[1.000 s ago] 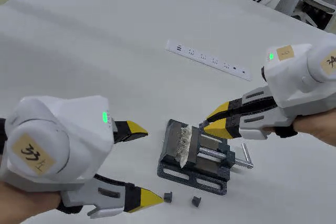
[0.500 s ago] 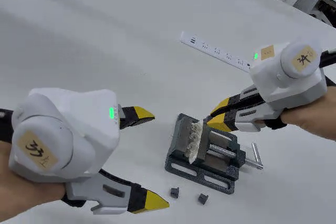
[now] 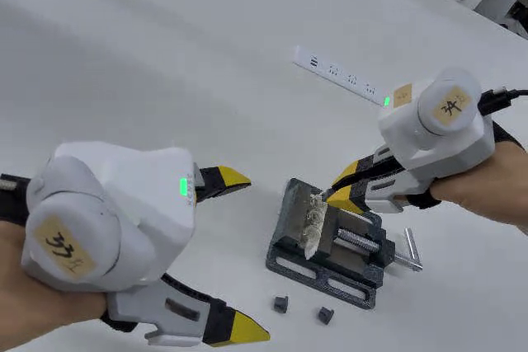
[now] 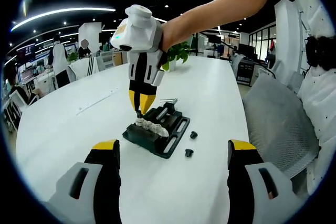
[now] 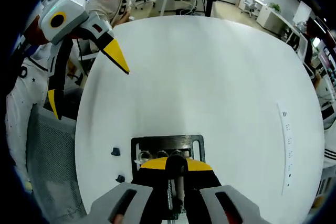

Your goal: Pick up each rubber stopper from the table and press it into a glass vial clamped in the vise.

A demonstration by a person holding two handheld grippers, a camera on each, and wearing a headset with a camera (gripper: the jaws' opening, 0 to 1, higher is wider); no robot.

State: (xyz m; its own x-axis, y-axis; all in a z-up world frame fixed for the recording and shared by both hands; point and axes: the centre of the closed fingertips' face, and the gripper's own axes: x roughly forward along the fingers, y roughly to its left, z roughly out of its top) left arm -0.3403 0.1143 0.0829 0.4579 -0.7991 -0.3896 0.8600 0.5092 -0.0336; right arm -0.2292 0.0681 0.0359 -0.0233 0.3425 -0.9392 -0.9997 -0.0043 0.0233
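Standing clamped in the dark metal vise (image 3: 363, 263) on the white table (image 3: 148, 63) is a short row of clear glass vials (image 3: 312, 218), upright and pale against the vise's grey faces; in the right gripper view their round mouths look open. Two loose rubber stoppers (image 3: 281, 304), small, dark and stubby, lie on the table just beside the vise's near edge, apart from each other. The right gripper (image 3: 331, 193) hangs tip-down over the end of the row, its jaws pinched almost together on a small dark stopper (image 5: 176, 162). The left gripper (image 3: 259, 258) hovers off to the side with its jaws spread wide and nothing between them. Compared with a second ago, the right gripper's tips have drawn in from over the vise screw to just beside the vials; the left gripper stays wide open, and the loose stoppers have not shifted. A white power strip (image 3: 338, 72) lies well beyond.
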